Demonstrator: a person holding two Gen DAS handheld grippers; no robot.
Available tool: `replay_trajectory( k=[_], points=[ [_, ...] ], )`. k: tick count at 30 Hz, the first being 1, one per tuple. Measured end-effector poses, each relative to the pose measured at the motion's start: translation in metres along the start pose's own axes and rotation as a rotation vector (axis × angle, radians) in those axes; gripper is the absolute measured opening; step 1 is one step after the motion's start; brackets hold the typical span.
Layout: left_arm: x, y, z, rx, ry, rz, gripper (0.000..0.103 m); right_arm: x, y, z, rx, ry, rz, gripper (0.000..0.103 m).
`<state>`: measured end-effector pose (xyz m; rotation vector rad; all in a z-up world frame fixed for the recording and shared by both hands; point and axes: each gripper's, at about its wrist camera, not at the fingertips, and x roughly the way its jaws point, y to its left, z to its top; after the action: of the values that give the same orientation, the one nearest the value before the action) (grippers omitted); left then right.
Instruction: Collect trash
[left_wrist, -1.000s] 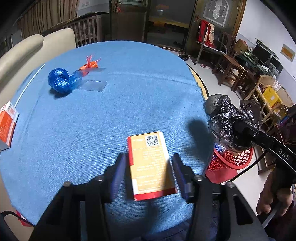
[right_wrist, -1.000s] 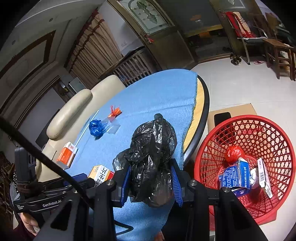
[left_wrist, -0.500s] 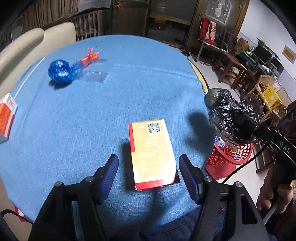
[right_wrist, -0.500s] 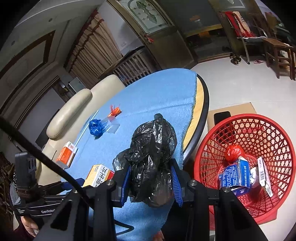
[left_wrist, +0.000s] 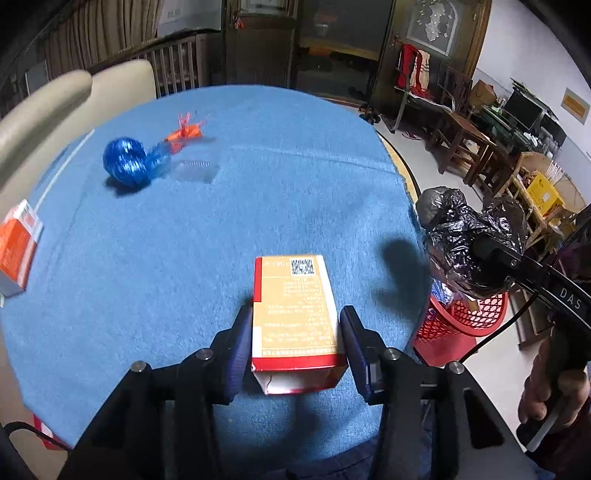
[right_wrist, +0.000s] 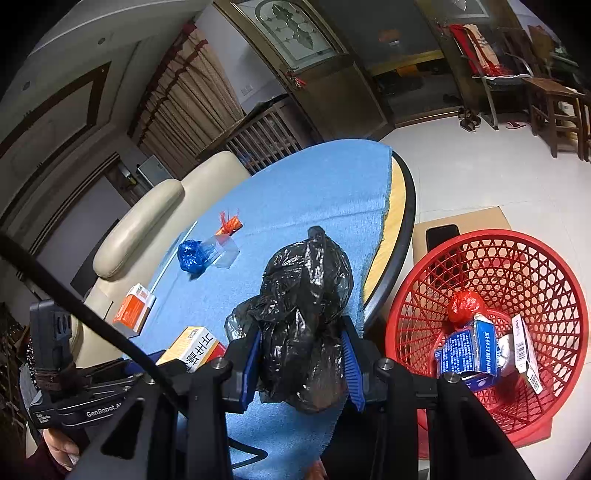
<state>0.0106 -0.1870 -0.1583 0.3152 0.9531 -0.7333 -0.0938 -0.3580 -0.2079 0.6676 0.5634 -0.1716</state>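
Observation:
My left gripper (left_wrist: 295, 332) is shut on a yellow and red carton (left_wrist: 295, 317) at the near edge of the blue-clothed round table (left_wrist: 221, 229); the carton also shows in the right wrist view (right_wrist: 195, 349). My right gripper (right_wrist: 301, 354) is shut on a crumpled black plastic bag (right_wrist: 303, 314), held above the table's right edge beside the red basket (right_wrist: 517, 269). The bag also shows in the left wrist view (left_wrist: 465, 236). The basket holds a blue carton (right_wrist: 469, 350), a red wad and other packaging.
On the table lie a blue foil wad (left_wrist: 125, 160), an orange wrapper (left_wrist: 186, 129), a clear plastic piece (left_wrist: 195, 171) and an orange box (left_wrist: 16, 251) at the left edge. A beige sofa (left_wrist: 55, 99) stands behind. Wooden chairs (left_wrist: 458, 136) stand at the right.
My left gripper moved forward around the yellow and red carton and closed on it. My right gripper still holds the black bag in about the same place.

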Motion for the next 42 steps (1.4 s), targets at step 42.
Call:
replay_trajectory(
  k=[42],
  points=[
    [0.005, -0.042, -0.018, 0.231, 0.089, -0.050, 0.070, -0.024, -0.027, 0.001, 0.052, -0.033, -0.022, 0.041]
  ],
)
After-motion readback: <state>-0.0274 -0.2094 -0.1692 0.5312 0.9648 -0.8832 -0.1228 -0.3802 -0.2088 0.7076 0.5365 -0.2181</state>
